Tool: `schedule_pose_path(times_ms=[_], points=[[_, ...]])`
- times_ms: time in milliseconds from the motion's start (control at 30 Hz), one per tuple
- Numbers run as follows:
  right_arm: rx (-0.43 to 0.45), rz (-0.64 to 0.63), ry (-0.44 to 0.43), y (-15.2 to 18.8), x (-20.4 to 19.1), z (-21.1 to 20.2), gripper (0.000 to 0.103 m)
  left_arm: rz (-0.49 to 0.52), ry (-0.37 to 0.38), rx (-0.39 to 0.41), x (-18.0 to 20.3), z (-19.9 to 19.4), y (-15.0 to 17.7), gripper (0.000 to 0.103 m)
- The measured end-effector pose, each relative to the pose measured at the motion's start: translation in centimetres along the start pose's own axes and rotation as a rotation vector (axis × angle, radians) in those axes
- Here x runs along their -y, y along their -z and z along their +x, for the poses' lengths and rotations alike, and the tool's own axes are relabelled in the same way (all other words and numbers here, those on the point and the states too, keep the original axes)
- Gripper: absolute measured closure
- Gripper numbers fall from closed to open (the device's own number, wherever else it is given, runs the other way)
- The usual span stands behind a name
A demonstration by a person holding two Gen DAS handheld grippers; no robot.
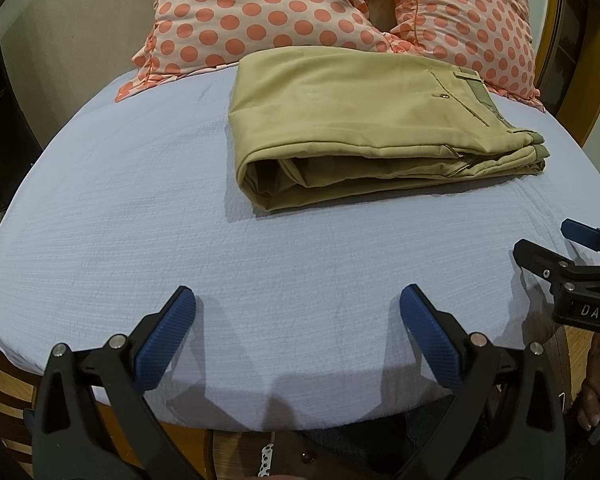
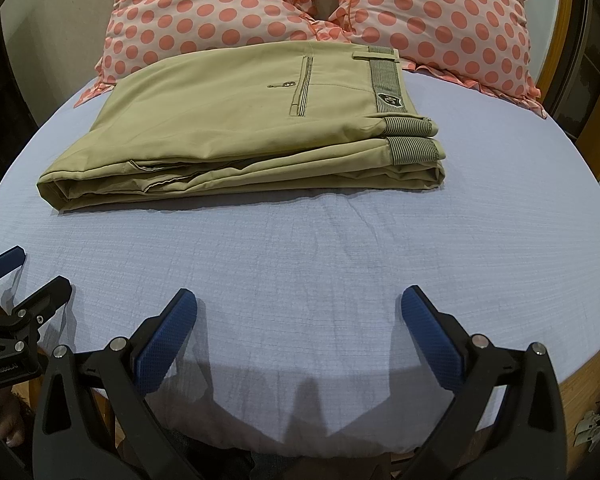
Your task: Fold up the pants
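Note:
Khaki pants (image 1: 360, 120) lie folded into a thick rectangle on the pale blue bed sheet (image 1: 140, 220), waistband to the right, fold to the left. They also show in the right wrist view (image 2: 228, 120), with a striped waistband and a back pocket on top. My left gripper (image 1: 298, 304) is open and empty, low over the sheet near the bed's front edge, well short of the pants. My right gripper (image 2: 300, 304) is open and empty, likewise near the front edge. Each gripper shows at the edge of the other's view.
Two polka-dot pillows (image 1: 260, 12) (image 2: 440, 8) lie behind the pants at the head of the bed. A wooden bed frame (image 1: 556, 40) rims the right side. The sheet's front edge (image 2: 300, 432) hangs just below the grippers.

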State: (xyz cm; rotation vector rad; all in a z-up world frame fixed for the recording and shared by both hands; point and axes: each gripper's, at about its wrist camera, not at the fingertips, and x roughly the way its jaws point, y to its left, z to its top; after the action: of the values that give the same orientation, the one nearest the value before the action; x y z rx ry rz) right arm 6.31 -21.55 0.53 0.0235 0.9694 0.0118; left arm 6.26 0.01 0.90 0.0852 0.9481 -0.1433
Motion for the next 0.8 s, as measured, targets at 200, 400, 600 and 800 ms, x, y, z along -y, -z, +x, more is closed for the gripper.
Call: schedule_pose_path(times_ms=[200, 400, 600, 800], points=[[0.0, 0.0, 0.0, 0.0, 0.0, 0.02, 0.001, -0.003, -0.002, 0.0, -0.02, 0.04, -0.05, 0.002], [0.0, 0.001, 0.001, 0.0, -0.1, 0.05, 0.001, -0.004, -0.003, 0.001, 0.03, 0.02, -0.07, 0.002], [0.0, 0.003, 0.002, -0.01, -0.16, 0.06, 0.001, -0.004, -0.003, 0.001, -0.02, 0.04, -0.11, 0.002], [0.0, 0.004, 0.003, -0.03, -0.2, 0.07, 0.001, -0.009, -0.005, -0.004, -0.16, 0.15, -0.2, 0.002]])
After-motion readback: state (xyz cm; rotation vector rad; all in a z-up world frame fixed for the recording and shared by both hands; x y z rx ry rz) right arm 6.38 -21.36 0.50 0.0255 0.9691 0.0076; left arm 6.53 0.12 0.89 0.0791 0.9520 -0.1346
